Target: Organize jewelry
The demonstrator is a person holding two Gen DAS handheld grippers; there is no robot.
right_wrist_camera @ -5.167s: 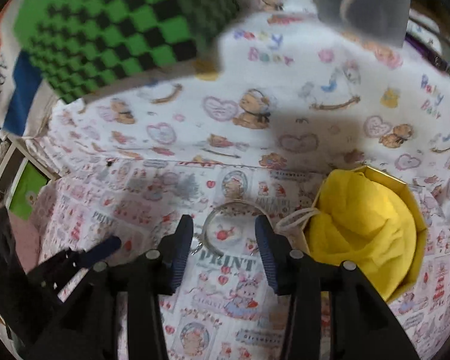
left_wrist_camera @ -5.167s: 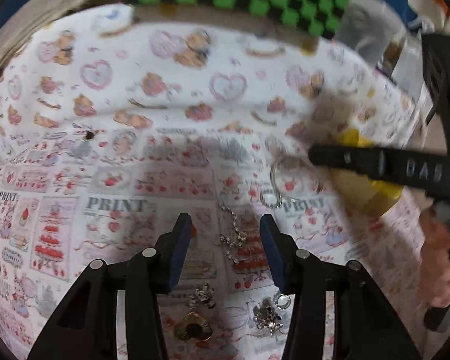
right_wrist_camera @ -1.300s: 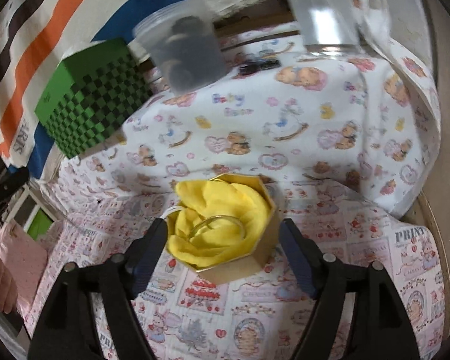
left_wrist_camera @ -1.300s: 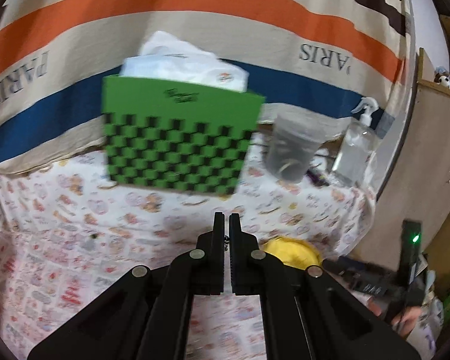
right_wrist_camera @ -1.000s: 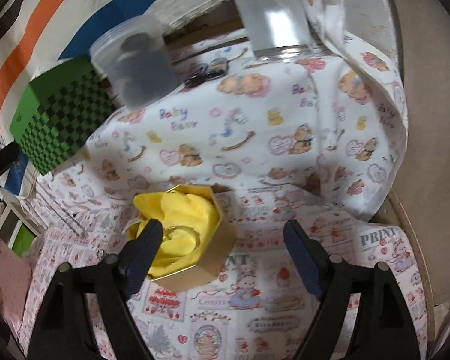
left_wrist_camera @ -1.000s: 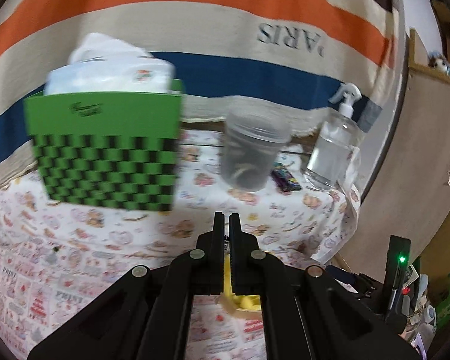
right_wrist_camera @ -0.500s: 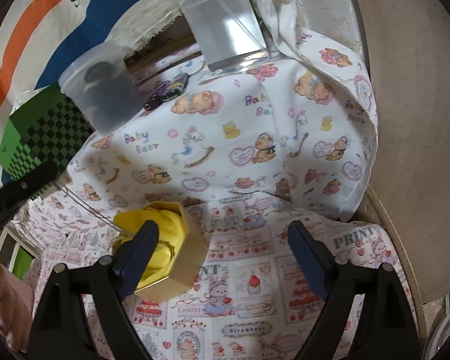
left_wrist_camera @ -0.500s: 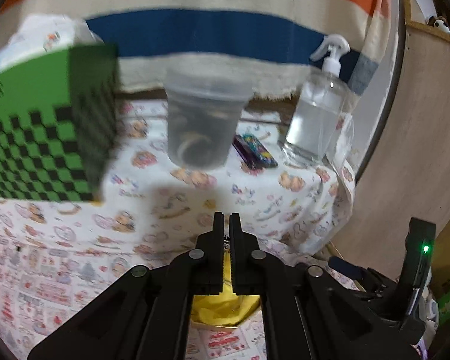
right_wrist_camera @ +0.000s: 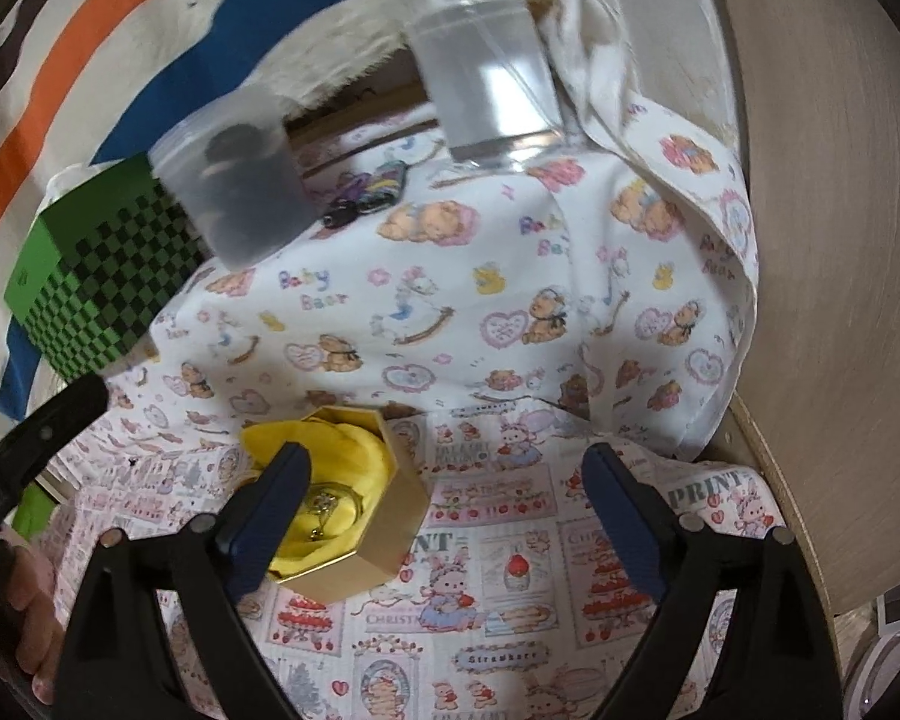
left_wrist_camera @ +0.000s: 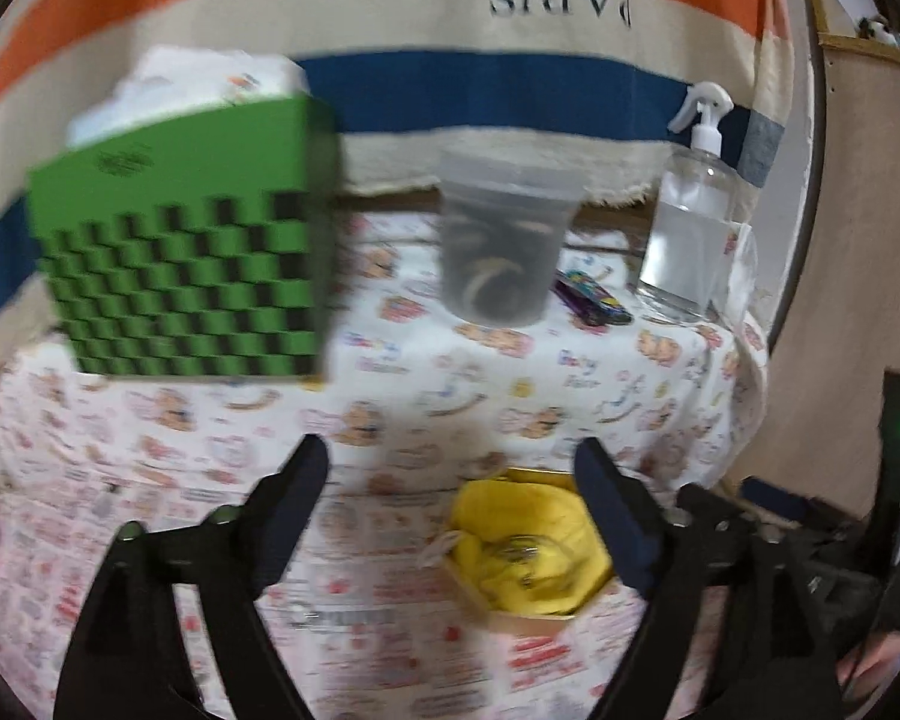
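Observation:
A gold hexagonal box lined with yellow cloth sits on the printed tablecloth. A silver bangle and a chain lie on the cloth inside it. The box and the jewelry also show in the right wrist view. My left gripper is open and empty, held above and just left of the box. My right gripper is open and empty, with its left finger over the box's near side.
A green checkered box with white tissue stands at the back left. A clear plastic cup, a spray bottle and a small colourful item stand behind. A wooden panel rises at the table's right edge.
My left gripper was shut on the chain and has opened; the chain now lies in the yellow box. The left view has swung back to the left. My right gripper stays open.

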